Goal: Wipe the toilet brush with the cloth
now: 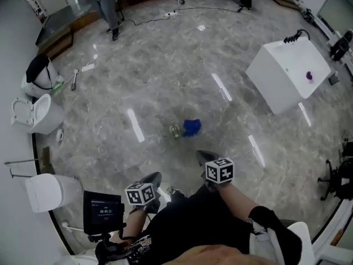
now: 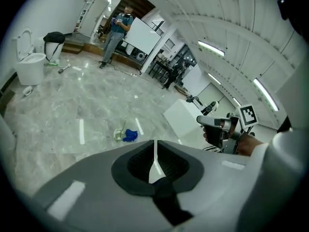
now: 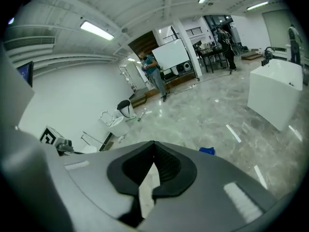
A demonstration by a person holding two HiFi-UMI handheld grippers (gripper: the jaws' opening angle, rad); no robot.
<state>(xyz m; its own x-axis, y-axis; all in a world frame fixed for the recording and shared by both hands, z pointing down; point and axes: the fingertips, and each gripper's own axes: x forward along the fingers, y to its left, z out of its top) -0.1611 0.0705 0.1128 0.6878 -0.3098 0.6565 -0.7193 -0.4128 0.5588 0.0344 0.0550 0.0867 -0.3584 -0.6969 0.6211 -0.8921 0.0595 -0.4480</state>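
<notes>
Head view: blue cloth (image 1: 191, 127); screen (image 1: 103, 210) print illegible.

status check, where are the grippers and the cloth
Left gripper shut, empty; right gripper shut, empty. Blue cloth on floor ahead, untouched. Small pale thing beside it, unidentified. Nothing seen in between.

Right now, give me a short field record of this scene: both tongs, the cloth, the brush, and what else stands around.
left tongs: shut, empty, held above the floor
right tongs: shut, empty, also held above the floor
cloth: blue, crumpled on the floor ahead of both tongs
toilet brush: likely the small pale item beside the cloth; too small to be sure
surroundings: toilet at left, white box at right, person standing far off
</notes>
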